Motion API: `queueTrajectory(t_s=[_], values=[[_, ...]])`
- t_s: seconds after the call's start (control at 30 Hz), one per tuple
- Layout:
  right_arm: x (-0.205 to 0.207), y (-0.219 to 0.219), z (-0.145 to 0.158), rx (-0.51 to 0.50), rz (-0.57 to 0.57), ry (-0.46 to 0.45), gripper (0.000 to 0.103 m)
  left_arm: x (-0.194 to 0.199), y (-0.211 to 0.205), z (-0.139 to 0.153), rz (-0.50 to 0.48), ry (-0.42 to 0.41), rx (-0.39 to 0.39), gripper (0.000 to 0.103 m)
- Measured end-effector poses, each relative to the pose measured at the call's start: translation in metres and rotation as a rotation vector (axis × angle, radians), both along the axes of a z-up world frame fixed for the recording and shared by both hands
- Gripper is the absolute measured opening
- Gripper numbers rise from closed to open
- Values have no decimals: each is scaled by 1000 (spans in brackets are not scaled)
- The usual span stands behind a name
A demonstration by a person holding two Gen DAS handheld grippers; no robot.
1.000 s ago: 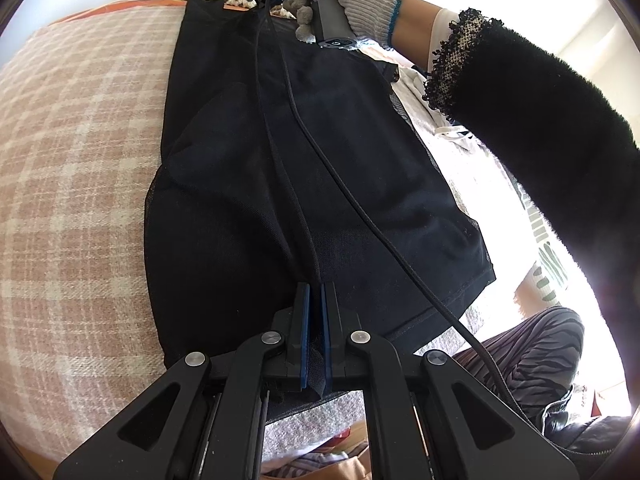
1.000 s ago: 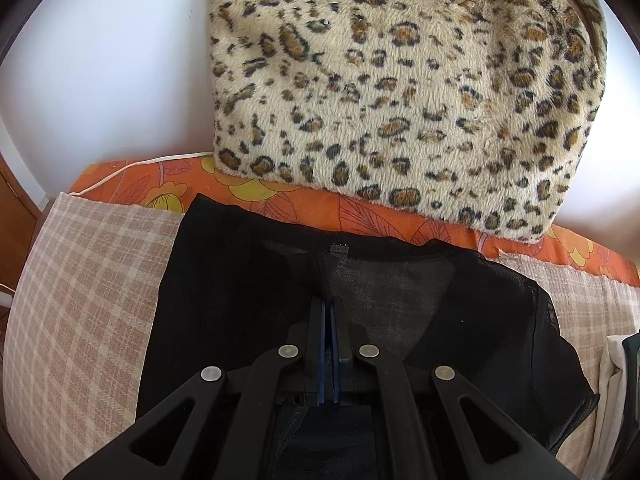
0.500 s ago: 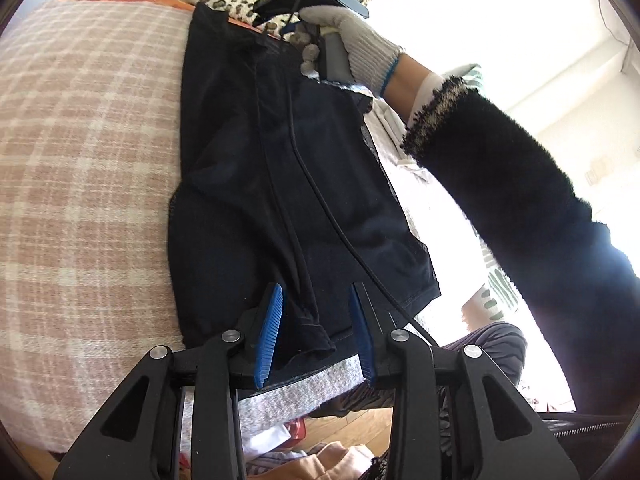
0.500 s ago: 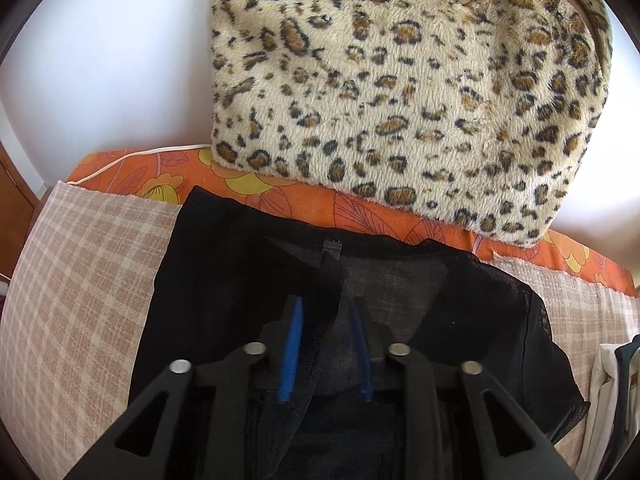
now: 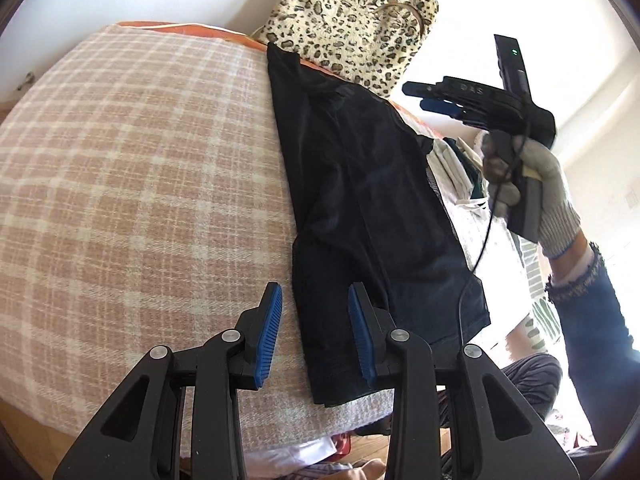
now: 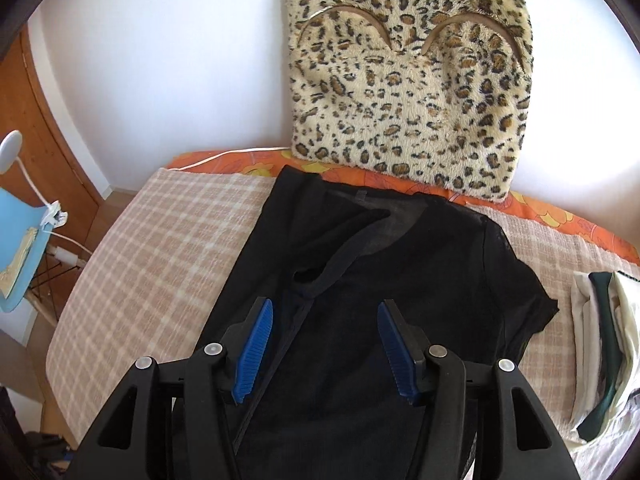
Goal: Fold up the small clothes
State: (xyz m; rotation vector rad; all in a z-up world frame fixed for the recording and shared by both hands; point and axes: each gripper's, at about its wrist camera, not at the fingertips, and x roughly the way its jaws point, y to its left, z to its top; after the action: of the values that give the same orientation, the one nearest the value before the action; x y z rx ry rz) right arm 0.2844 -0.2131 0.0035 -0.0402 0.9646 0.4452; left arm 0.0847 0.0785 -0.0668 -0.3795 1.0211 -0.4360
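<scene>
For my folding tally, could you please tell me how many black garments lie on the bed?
1: the black garment lies on the checked blanket, below the leopard cushion. Others may hide in the pile beside it.

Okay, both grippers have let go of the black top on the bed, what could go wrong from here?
1. The right hand-held gripper trails a black cable close over the black top; it may snag and undo the fold.
2. The top's bottom edge lies near the edge of the plaid blanket, so a tug could slide it off.
3. The sheer neckline looks rumpled, so the next fold may set creases.
</scene>
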Motion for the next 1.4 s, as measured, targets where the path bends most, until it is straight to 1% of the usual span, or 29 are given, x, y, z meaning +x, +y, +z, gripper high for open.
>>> queueTrajectory(t_s=[0.17,0.27,0.4,0.5,0.6,0.67,0.77,0.9,1.0,1.07,1.13,1.17,1.2,1.23,1.27,1.3,1.33,1.4], values=[[-84,-8,1,30,72,-7,57,-8,-6,-6,-27,21,8,33],[-120,-10,0,52,92,-10,56,-14,-10,-7,-33,24,11,33],[-155,-12,0,82,106,-10,53,-22,-14,-10,-38,19,42,33],[-175,-9,1,91,132,-24,53,-27,-13,-14,-40,33,42,33],[-195,-4,-3,93,180,-41,53,-35,-10,-17,-33,33,45,33],[-209,3,-9,100,241,-37,53,-40,-7,-18,-28,25,53,33],[-228,19,-23,68,320,-49,53,-48,-5,-21,-33,19,62,33],[-246,39,-40,38,416,-72,53,-57,-9,-25,-56,0,103,33],[-261,59,-50,-53,507,-114,52,-64,-15,-26,-85,-17,130,33],[-267,72,-59,-127,540,-132,49,-68,-20,-26,-96,-33,150,33],[-265,77,-69,-185,532,-130,32,-70,-24,-27,-110,-48,167,33],[-263,78,-74,-205,522,-127,30,-71,-27,-27,-114,-54,177,33],[-261,77,-77,-213,514,-125,26,-71,-28,-27,-119,-58,187,33],[-260,75,-78,-217,511,-118,18,-71,-30,-27,-124,-62,194,33],[-259,73,-79,-215,510,-113,13,-71,-31,-27,-127,-65,198,33],[-260,70,-78,-213,505,-113,3,-71,-31,-26,-128,-69,199,33],[-261,67,-76,-207,497,-120,1,-72,-31,-25,-129,-74,199,33],[-264,57,-70,-191,479,-136,0,-72,-30,-22,-127,-88,203,33]])
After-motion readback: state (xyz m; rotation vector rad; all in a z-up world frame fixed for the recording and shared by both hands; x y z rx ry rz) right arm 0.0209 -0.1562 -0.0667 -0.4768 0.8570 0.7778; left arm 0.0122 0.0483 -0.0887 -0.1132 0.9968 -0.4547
